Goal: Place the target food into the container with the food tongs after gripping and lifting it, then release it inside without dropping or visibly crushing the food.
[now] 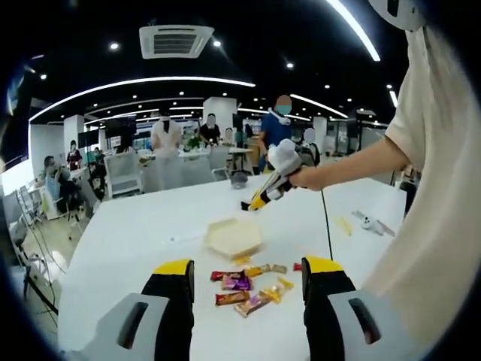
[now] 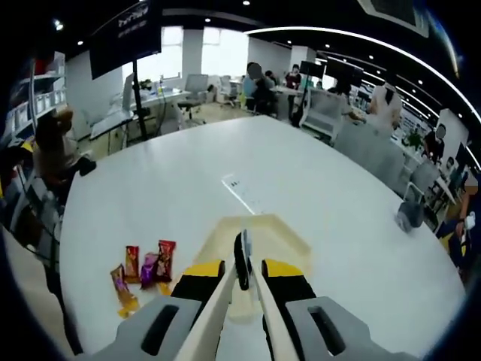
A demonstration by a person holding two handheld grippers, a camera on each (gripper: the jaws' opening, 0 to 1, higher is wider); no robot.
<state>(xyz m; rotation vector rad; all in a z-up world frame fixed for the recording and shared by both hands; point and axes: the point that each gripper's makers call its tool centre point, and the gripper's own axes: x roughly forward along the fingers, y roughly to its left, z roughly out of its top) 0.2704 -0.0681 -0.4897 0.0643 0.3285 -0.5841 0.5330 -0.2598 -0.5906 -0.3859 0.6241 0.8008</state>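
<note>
In the left gripper view, the left gripper (image 1: 246, 282) rises from the bottom with its jaws spread wide and nothing between them. Between and just beyond them, low in the centre, lies a scatter of wrapped snacks (image 1: 249, 289) on the white table (image 1: 128, 233). Just above the snacks sits the pale container (image 1: 234, 237). Further right, in the upper middle, a person's hand holds the right gripper (image 1: 264, 197) above the table.

In the right gripper view, the snacks (image 2: 143, 274) lie at the lower left. At bottom centre the right gripper (image 2: 242, 272) is clenched on the food tongs (image 2: 242, 259), whose tips hang over the container (image 2: 259, 237) (no food is visible in them).

The task appears to be at the reach stage: nothing is picked up yet. The next move likely calls for swinging the tongs toward the snacks, spreading them around one wrapper, and closing gently.
</note>
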